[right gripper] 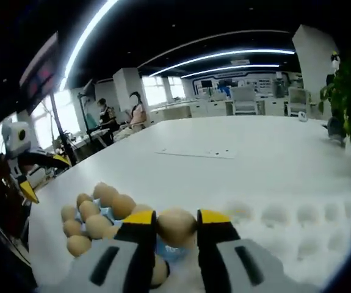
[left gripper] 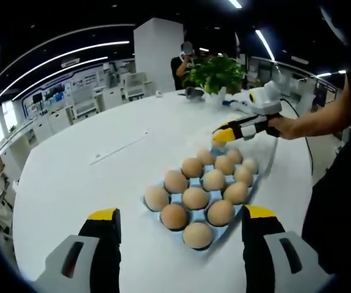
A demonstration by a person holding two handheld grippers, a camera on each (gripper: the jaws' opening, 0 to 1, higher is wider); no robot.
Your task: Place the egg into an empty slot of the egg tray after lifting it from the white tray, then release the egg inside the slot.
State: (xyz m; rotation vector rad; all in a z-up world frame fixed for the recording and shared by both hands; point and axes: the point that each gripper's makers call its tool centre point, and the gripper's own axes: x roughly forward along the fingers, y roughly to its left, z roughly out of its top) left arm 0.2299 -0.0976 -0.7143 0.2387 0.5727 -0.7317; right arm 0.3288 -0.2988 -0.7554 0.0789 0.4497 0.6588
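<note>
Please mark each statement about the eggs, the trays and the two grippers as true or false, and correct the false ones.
1. The right gripper holds an egg between its jaws. True.
2. The left gripper is shut on an egg. False: its jaws stand open and hold nothing.
3. The blue egg tray has eggs in it. True.
4. The white tray is full of eggs. False: its visible hollows are empty.
5. A potted plant stands on the white table. True.

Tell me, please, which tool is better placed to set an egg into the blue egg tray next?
The right tool: it is shut on an egg beside the egg tray. The left tool is open and holds nothing.
</note>
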